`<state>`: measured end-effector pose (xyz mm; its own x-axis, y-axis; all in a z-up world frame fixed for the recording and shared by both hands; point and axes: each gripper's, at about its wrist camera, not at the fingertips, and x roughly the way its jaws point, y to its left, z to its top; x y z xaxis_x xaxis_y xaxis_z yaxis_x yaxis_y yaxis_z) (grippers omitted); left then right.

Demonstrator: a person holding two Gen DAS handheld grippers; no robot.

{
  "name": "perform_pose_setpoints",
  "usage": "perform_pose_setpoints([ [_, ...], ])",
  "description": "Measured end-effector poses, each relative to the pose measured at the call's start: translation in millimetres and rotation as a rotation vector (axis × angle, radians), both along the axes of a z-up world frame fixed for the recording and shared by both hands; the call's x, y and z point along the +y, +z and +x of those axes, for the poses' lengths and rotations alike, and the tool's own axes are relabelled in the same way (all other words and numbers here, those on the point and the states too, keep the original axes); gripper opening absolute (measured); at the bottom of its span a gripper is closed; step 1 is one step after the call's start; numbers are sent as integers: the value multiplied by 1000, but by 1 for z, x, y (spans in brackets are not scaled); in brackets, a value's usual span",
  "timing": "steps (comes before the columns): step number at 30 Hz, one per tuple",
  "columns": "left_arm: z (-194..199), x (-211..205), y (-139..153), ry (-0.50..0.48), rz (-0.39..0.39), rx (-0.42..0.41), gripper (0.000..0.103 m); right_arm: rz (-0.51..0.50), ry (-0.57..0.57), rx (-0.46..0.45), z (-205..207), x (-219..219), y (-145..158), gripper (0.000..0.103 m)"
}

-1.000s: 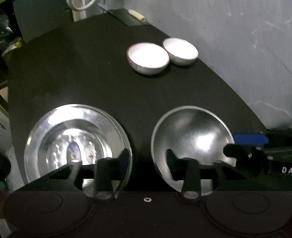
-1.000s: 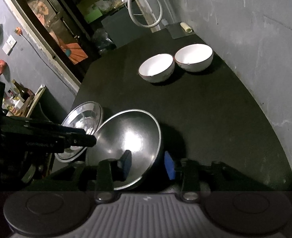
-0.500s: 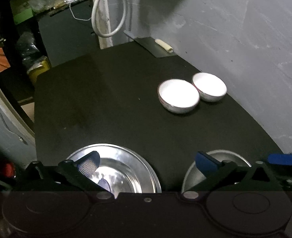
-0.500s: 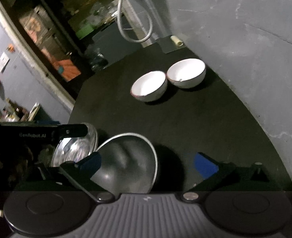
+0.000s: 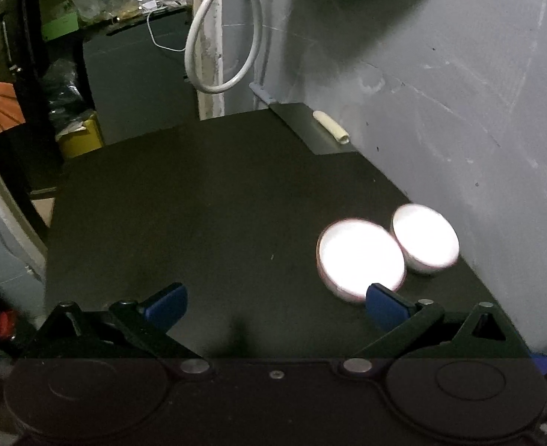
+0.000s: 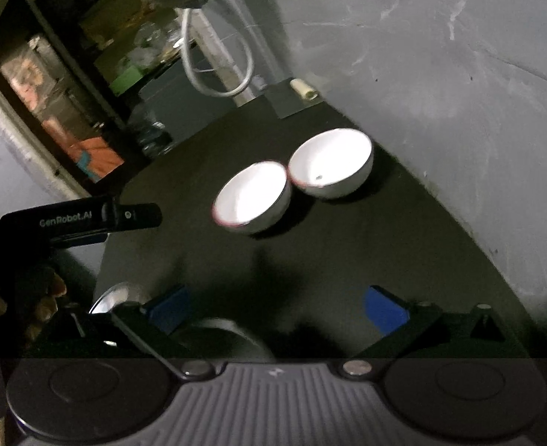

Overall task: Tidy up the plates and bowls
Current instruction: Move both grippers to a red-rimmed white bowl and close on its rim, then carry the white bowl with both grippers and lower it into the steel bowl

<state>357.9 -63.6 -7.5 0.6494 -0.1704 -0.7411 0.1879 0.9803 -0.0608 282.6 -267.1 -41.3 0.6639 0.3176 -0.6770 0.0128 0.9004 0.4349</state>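
Bowls first: two white ceramic bowls sit side by side, rims about touching, on the dark surface [image 5: 206, 200] close to the grey wall [image 5: 459, 93]. Near bowl [image 5: 361, 258] has a reddish rim line; far bowl [image 5: 424, 238] sits nearer the wall. Both upright, mouths up. Interiors overexposed in left wrist view; in right wrist view the near bowl [image 6: 251, 197] reads empty, the far bowl [image 6: 331, 161] shows one small dark speck inside, otherwise empty.

Left hand-held gripper [image 5: 273, 306]: jaws spread wide, nothing between them, blue pads apart. Near bowl lies ahead and to the right of it, just past the right pad.

Right hand-held gripper [image 6: 277, 310]: also wide, empty. Both bowls lie ahead of it, roughly centred to slightly left, further up the surface. Left unit's body shows at the left edge of that view with fingers [image 6: 47, 297] of the holding hand.

Metal ware: rim of a steel bowl [image 6: 225, 334] and edge of a steel plate [image 6: 112, 295] visible low, just under the right jaws, not gripped. Contents not visible.

Judgement: left looks nearer the red-rimmed bowl, right lines up better with the wall-side one. Bowls round, so no long axis; rim pinch from any side works. Likely next: nest one bowl into the other.
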Motion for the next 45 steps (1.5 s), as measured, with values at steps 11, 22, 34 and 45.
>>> perform_pose_setpoints([
  [11, 73, -24, -26, -73, 19, 56, 102, 38, -150, 5, 64, -4, -15, 90],
  [22, 89, -19, -49, -100, -67, 139, 82, 68, -139, 47, 89, 13, -29, 64],
  [34, 91, -29, -55, -169, -134, 172, 22, 94, -106, 42, 105, 22, -38, 36],
  [45, 79, -27, -47, -180, -119, 154, 15, 119, -66, 38, 98, 20, -35, 26],
])
